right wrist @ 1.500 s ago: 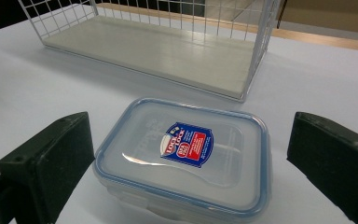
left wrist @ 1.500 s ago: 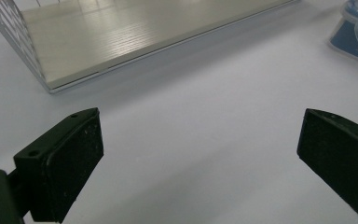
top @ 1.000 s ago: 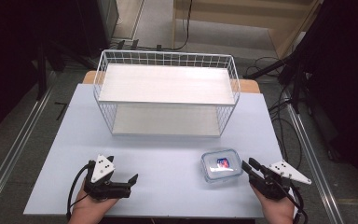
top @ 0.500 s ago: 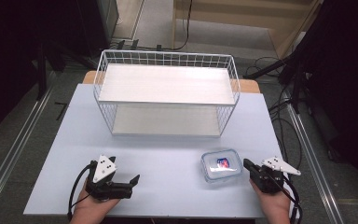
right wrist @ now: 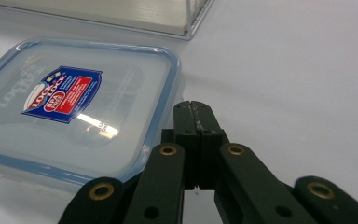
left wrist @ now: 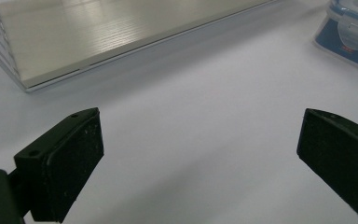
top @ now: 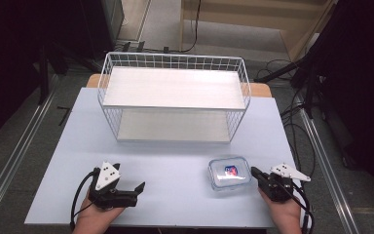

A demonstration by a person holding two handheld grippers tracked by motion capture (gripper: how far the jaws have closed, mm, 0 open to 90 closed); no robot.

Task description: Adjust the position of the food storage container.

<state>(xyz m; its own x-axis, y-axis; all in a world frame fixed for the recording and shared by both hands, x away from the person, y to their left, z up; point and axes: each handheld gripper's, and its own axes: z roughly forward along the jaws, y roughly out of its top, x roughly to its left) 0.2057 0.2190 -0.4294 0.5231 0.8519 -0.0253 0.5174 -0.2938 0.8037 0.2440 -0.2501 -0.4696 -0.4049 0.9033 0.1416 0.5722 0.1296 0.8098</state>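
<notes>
On the table (top: 175,161), the wide-open left gripper (top: 139,191) rests at 7 o'clock, while the right gripper (top: 254,172), jaws pressed together, touches the lidded food container (top: 229,173) at 5 o'clock.

A pale blue desk (top: 175,161) stands on grey carpet floor (top: 24,112). Metal rails (top: 9,161) run along both sides. Black cables (top: 297,126) lie at right; a wooden cabinet (top: 253,12) stands behind.

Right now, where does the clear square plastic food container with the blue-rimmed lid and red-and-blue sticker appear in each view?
High view: the clear square plastic food container lies near the table's front right, just left of the right gripper.
Left gripper view: its corner shows at the upper right edge.
Right gripper view: it covers the left half, beside the shut jaws.
Shared landmark: the white wire shelf rack.
</notes>
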